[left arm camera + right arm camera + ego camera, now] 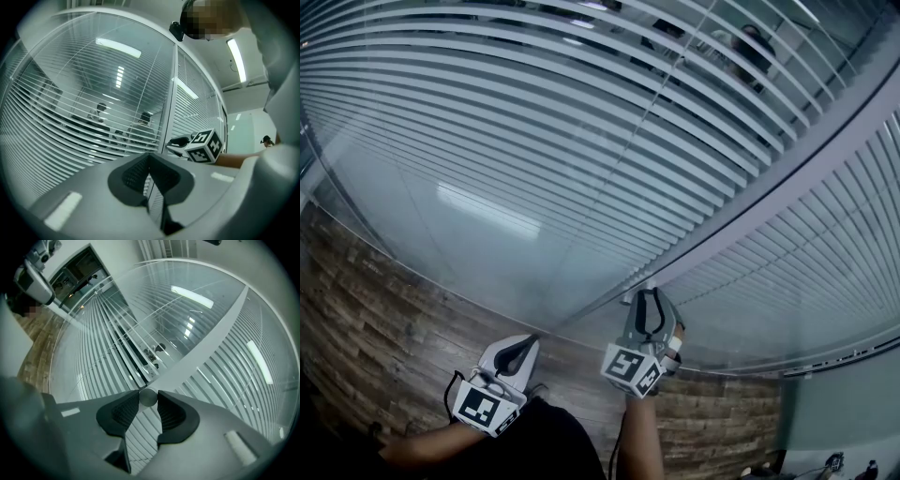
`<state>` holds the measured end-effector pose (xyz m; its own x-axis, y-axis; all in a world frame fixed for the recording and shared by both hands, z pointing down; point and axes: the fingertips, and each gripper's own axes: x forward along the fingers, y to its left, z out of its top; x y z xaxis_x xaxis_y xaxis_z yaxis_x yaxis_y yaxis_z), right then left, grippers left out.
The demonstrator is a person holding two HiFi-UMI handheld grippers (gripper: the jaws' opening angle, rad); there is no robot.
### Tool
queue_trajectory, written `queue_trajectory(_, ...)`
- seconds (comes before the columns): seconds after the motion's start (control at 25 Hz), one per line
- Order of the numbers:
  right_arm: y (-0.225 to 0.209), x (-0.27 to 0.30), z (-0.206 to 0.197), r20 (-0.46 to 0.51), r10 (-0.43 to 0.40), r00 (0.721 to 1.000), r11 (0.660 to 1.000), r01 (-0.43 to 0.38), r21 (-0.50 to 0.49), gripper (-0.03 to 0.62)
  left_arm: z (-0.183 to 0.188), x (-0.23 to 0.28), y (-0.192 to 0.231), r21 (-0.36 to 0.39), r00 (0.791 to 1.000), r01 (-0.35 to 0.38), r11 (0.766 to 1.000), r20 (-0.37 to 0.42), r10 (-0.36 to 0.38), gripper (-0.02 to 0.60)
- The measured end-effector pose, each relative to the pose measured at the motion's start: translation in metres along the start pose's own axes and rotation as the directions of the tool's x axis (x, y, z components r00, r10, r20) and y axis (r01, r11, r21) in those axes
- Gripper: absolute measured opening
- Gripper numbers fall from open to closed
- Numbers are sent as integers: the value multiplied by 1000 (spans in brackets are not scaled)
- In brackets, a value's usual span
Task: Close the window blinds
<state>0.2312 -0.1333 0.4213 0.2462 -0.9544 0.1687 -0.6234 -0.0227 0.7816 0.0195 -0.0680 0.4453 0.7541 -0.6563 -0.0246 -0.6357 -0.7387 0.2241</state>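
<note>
**Grasp on the tilt knob of a glazed partition.**

*Hazards, left to right.*
- (a) The left gripper (150,161) is clenched on nothing and hangs idle just short of the glass (487,244). A forward drift of that hand would knock its tips against the glass.
- (b) The right gripper (148,403) pinches the small round knob (148,397) only at the outermost ends of its pads.
  - The knob looks smooth and cylindrical, so it may slip under a twist. The jaws could then spin round it without driving the slats (105,341), or skid onto the mullion (206,341) just beyond the tips.
  - A turn the wrong way would probably open the slats wider. Those ahead and to the left of this gripper stand partly open, with a room visible through them, so the task looks unfinished.
  - Forcing the knob past its stop may strain the mechanism.

*Pose, left to right.*
- The left gripper is held roughly level and low beside the person's body, with its jaws aimed at the glass.
- The right gripper reaches further ahead to the foot of the mullion on an extended forearm. It is tilted about its own axis, and its marker cube (633,368) faces back toward the head camera.
</note>
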Motion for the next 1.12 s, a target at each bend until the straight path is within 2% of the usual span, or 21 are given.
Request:
queue_trajectory(0.08,2,-3,0,7,0,1000,1000,0,22,127,-1,-4,3,-2,1000,-11,1000,8,11,0)
queue_trajectory(0.28,-1,-2,-1,-1,2,1000,1000,-2,3,127,0,-1,1,-14,1000,-11,1000,0,11,0)
queue_trajectory(0.52,0,-6,5,13,-13,1000,993,14,-114,127,0,-5,2,-19,1000,-17,1000,4,17,0)
queue_trajectory(0.56,-2,-7,6,15,-16,1000,994,17,-108,129,0,-6,1,-21,1000,-15,1000,2,15,0)
queue_trajectory(0.64,-4,-8,5,28,-4,1000,1000,4,-6,132,0,-5,-1,-26,1000,-11,1000,-3,11,0)
queue_trajectory(0.72,-6,-9,3,54,31,998,981,-41,191,144,-1,-4,-1,-30,1000,-8,1000,-7,8,0)
queue_trajectory(0.76,-5,-9,1,68,51,996,953,-68,294,158,-2,-4,-1,-30,1000,-7,1000,-8,7,0)
queue_trajectory(0.84,-4,-10,-5,92,80,993,871,-114,478,167,-5,-6,-2,-28,1000,-8,1000,-10,8,0)
queue_trajectory(0.92,-6,-10,-11,124,91,988,750,-150,644,167,-8,-6,-2,-27,1000,-12,1000,-16,12,0)
queue_trajectory(1.04,-11,-4,-14,175,85,981,541,-193,819,167,-9,-4,0,-38,999,-23,999,-26,22,0)
queue_trajectory(1.08,-12,-3,-14,183,79,980,492,-198,848,167,-9,-3,1,-42,999,-25,999,-28,24,0)
queue_trajectory(1.12,-13,-2,-13,185,68,980,462,-196,865,167,-9,-3,1,-45,999,-27,999,-30,26,0)
